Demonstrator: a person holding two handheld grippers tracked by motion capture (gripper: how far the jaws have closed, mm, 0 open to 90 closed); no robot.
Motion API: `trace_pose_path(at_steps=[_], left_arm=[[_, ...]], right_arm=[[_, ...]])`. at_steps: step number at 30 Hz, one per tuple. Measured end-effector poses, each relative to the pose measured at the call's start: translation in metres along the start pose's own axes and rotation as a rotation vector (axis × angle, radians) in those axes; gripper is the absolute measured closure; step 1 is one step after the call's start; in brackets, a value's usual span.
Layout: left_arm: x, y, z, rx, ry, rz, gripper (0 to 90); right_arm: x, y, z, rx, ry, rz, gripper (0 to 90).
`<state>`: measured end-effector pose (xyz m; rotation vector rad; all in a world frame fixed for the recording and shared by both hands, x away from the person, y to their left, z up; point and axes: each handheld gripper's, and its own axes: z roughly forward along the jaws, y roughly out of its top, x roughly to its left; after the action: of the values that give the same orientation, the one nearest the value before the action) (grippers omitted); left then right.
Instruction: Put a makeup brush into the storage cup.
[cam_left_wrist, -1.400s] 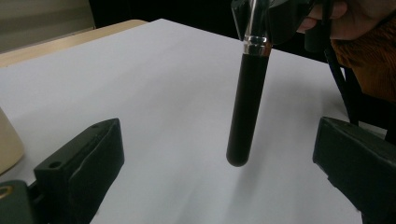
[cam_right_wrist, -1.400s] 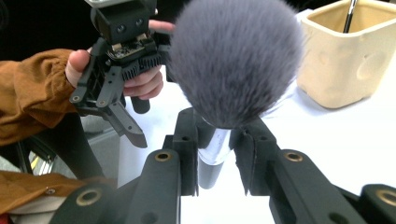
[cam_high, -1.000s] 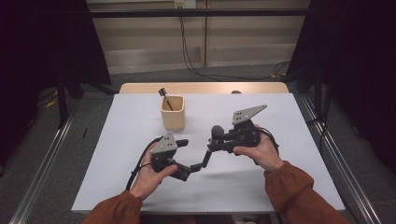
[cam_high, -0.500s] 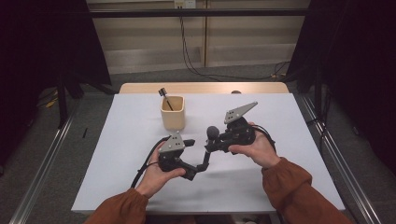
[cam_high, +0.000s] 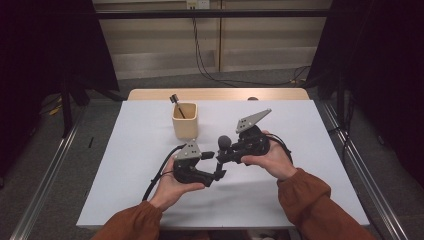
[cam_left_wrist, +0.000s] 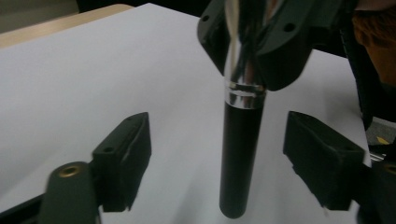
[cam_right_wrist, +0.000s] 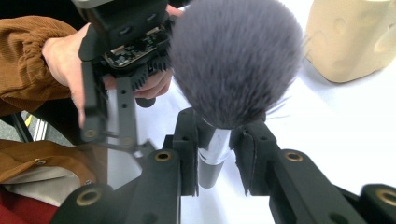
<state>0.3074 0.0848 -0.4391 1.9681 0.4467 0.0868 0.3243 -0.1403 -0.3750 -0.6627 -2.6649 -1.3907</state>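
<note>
A white table (cam_high: 150, 190) lies beneath the tongs; beyond them its wooden edge (cam_high: 150, 94), then grey floor (cam_high: 165, 80), pale wall panels (cam_high: 160, 35), hanging cables (cam_high: 200, 55); black curtains (cam_high: 45, 60) flank both sides.

Even overhead light on my table, murk all around it.

From the high view I see the white table (cam_high: 150, 150) evenly lit with soft, faint shadows, while the room's edges sink into near black. In my left gripper view the brush handle (cam_left_wrist: 240, 154) carries a bright glare on its metal band and the near jaws look slightly smeared, perhaps motion blur. The bristles (cam_right_wrist: 236, 60) in the right gripper view are soft-focused.
</note>
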Motion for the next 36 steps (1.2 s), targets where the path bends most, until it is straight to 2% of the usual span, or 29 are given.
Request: trace_pose_path(at_steps=[4, 6, 12, 17, 20, 26, 33, 36], left_arm=[[0.0000, -0.0007, 0.0004, 0.001, -0.005, 0.008, 42.3], [-0.0002, 0.0000, -0.0003, -0.013, -0.026, 0.004, 48.3], [-0.0020, -0.0006, 0.0010, -0.011, -0.058, -0.001, 56.8], [-0.0017, -0.0003, 0.0001, -0.019, -0.060, -0.001, 63.9], [-0.0012, -0.0007, 0.0000, -0.022, -0.071, -0.006, 71.7], [-0.0009, -0.0006, -0.0005, -0.028, -0.080, -0.013, 74.2], [-0.0029, 0.0000, -0.0016, -0.042, -0.059, -0.001, 74.5], [-0.0029, 0.0009, -0.0017, -0.043, -0.066, -0.015, 74.6]], right_arm=[[0.0010, 0.0004, 0.0011, -0.004, 0.001, 0.000, 71.6], [0.0013, 0.0003, 0.0015, -0.005, -0.001, -0.001, 71.6], [0.0013, 0.0003, 0.0025, -0.003, -0.001, -0.003, 71.6], [0.0016, 0.0004, 0.0044, -0.005, 0.003, -0.002, 71.6], [0.0013, 0.0001, 0.0049, -0.011, 0.008, -0.002, 71.6], [0.0018, -0.0005, 0.0052, -0.015, 0.012, 0.000, 71.5], [0.0014, -0.0021, 0.0038, -0.038, 0.018, 0.002, 71.4], [0.0015, -0.0024, 0.0030, -0.051, 0.015, 0.006, 71.2]])
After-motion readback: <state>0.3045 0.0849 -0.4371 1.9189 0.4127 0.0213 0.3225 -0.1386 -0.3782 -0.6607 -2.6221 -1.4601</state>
